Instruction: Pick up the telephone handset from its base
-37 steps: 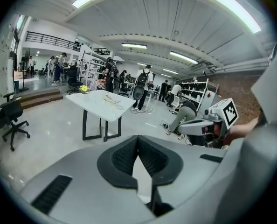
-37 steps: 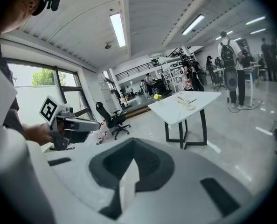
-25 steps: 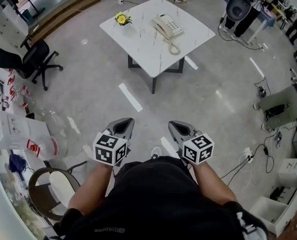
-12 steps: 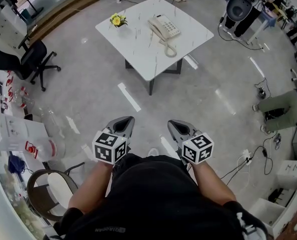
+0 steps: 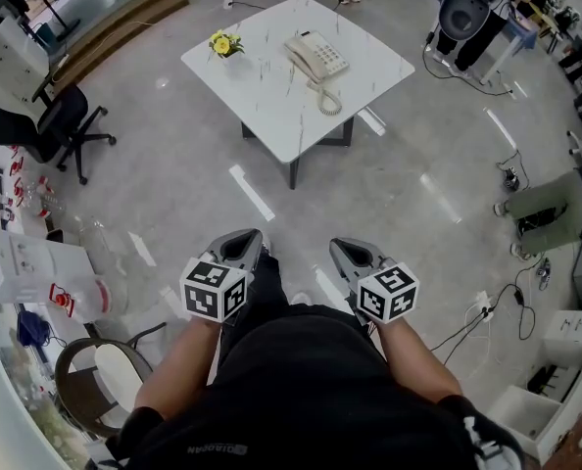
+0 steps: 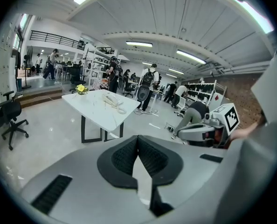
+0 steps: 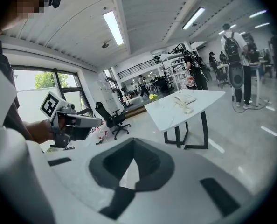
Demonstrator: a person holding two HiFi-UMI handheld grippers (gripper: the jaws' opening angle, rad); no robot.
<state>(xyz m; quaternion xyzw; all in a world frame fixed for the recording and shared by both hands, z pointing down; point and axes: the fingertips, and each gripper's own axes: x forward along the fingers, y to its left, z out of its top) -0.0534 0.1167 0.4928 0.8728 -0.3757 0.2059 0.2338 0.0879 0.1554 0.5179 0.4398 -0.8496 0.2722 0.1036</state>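
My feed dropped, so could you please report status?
Left gripper and right gripper shut, empty. Cream telephone handset on its base, white square table ahead. Path unobstructed.

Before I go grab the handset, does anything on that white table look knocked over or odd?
Nothing stands out. The handset rests on its base, the coiled cord lies beside it on the white table, and the yellow flowers stand upright near a corner.
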